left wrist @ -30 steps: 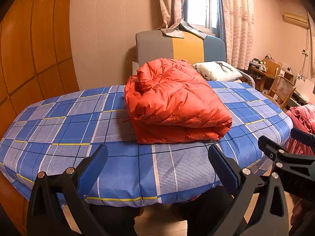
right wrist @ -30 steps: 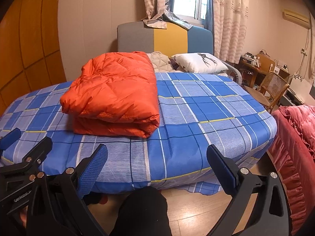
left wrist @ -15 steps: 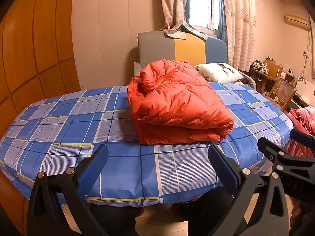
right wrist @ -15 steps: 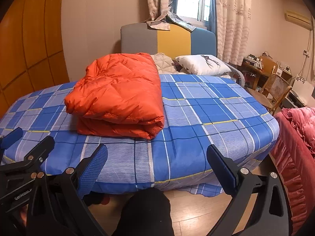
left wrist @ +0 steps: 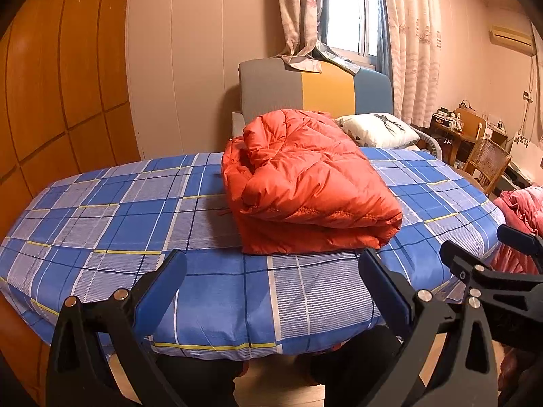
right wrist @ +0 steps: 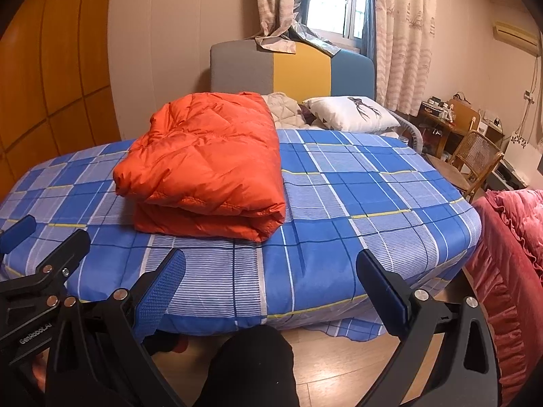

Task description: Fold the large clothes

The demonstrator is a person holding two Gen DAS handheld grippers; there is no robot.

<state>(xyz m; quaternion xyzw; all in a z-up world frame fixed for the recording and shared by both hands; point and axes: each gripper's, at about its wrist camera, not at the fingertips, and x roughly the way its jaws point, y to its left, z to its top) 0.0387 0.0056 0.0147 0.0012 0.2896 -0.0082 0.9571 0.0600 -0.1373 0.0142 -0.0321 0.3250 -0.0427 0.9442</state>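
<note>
Left wrist view: the left gripper (left wrist: pixel 271 283) has its jaws spread wide and holds nothing. The folded orange quilted down jacket (left wrist: pixel 305 183) lies on the blue plaid bedsheet (left wrist: pixel 101 224), ahead of the jaws and slightly right of centre, well apart from them. Its long axis runs away from the camera toward the grey, yellow and blue headboard (left wrist: pixel 315 90); the rounded fold edge faces the jaws.

Right wrist view: the right gripper (right wrist: pixel 271 283) is likewise spread wide and empty. The jacket (right wrist: pixel 210 159) lies ahead and to the left of its jaws, same axis, fold edge near. Judged from both views, the left gripper is the more directly aligned; the fold appears complete.
</note>
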